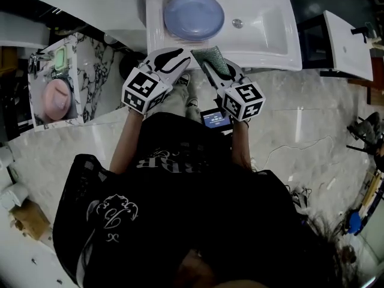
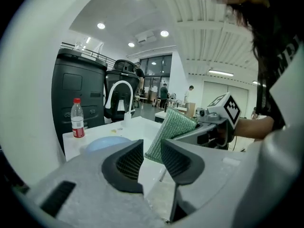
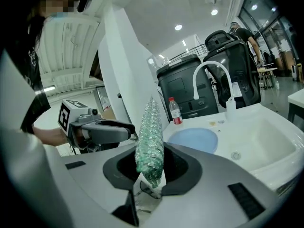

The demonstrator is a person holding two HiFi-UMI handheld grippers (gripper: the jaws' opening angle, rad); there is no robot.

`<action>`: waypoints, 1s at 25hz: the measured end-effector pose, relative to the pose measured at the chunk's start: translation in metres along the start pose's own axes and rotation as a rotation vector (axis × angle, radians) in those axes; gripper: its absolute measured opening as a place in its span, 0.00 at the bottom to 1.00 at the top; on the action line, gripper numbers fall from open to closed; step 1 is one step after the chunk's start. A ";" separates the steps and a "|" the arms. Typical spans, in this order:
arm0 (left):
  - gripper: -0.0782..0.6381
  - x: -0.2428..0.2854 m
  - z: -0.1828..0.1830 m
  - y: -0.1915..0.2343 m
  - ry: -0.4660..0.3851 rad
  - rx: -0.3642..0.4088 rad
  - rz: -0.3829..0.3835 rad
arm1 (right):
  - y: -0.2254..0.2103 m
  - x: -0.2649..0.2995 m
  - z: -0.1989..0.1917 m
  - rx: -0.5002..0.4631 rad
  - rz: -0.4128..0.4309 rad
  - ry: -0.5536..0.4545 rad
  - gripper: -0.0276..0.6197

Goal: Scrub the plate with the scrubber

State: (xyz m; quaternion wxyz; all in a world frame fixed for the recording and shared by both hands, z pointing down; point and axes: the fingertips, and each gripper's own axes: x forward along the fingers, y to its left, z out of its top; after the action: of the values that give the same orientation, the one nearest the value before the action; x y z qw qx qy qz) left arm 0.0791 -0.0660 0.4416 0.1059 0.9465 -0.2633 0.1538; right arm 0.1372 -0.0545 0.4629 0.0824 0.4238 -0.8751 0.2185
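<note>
1. Hold the scrubber (image 3: 149, 137) pinched upright between the closed jaws of the right gripper (image 3: 149, 167).
2. Carry it forward to the plate (image 1: 194, 15), lying flat ahead of both jaw pairs, beside the sink (image 1: 282, 56) basin.
3. Steady the rim with the left gripper (image 2: 152, 151), jaws apart, empty.
4. Press flat, rub in circles.

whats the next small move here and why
Probably carry the right gripper forward and down onto the plate. Its jaws are shut on the scrubber, held near the front edge of the sink, apart from the plate; the left gripper is open and empty.
</note>
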 end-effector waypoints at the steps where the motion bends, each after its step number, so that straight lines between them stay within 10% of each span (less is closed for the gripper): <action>1: 0.28 -0.003 0.000 -0.005 -0.003 -0.006 0.006 | 0.002 -0.002 -0.005 0.002 -0.001 0.010 0.18; 25: 0.24 -0.152 -0.040 0.000 0.000 0.082 0.001 | 0.132 0.033 -0.025 -0.050 -0.053 -0.010 0.18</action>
State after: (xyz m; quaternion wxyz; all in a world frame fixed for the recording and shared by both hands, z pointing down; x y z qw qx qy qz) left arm -0.0534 0.0162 0.4264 0.0669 0.9499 -0.2572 0.1644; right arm 0.0130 0.0059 0.4547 0.0945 0.4455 -0.8693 0.1921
